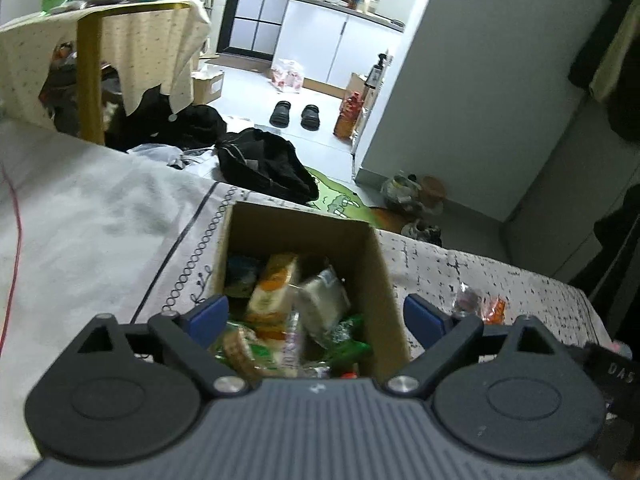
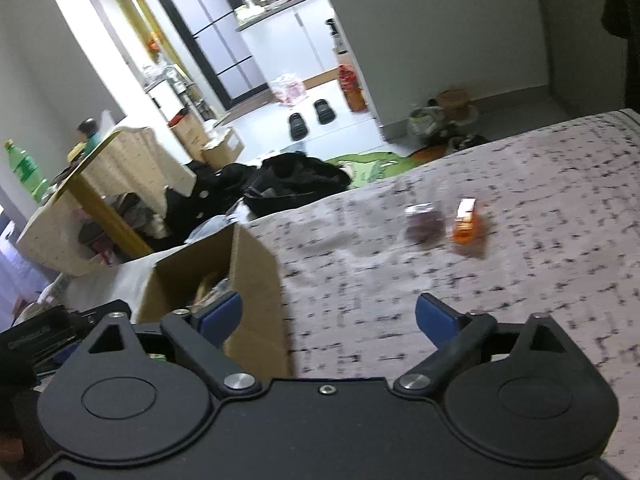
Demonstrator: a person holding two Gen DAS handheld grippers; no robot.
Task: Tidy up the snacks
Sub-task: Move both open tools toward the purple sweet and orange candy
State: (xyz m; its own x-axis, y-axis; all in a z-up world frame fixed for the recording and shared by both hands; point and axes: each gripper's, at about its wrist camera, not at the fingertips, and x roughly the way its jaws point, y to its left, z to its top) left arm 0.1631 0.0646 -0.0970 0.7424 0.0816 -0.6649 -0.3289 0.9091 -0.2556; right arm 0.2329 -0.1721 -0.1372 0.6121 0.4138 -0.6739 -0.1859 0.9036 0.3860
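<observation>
An open cardboard box (image 1: 384,280) stands on the patterned bed cover and holds several snack packets (image 1: 276,292). My left gripper (image 1: 316,314) is open and empty, hovering over the box's near side. In the right wrist view the box (image 2: 256,268) is at the left. My right gripper (image 2: 328,314) is open and empty, above the cover beside the box's right wall. Two loose snacks lie on the cover ahead of it: a dark packet (image 2: 425,224) and an orange packet (image 2: 467,228). They also show right of the box in the left wrist view (image 1: 482,304).
The bed's far edge drops to a floor with a black bag (image 1: 264,168), a green mat (image 1: 340,200) and slippers (image 1: 296,114). A cloth-covered table (image 1: 120,48) with a yellow leg stands at the left. A red cord (image 1: 16,240) crosses the white blanket.
</observation>
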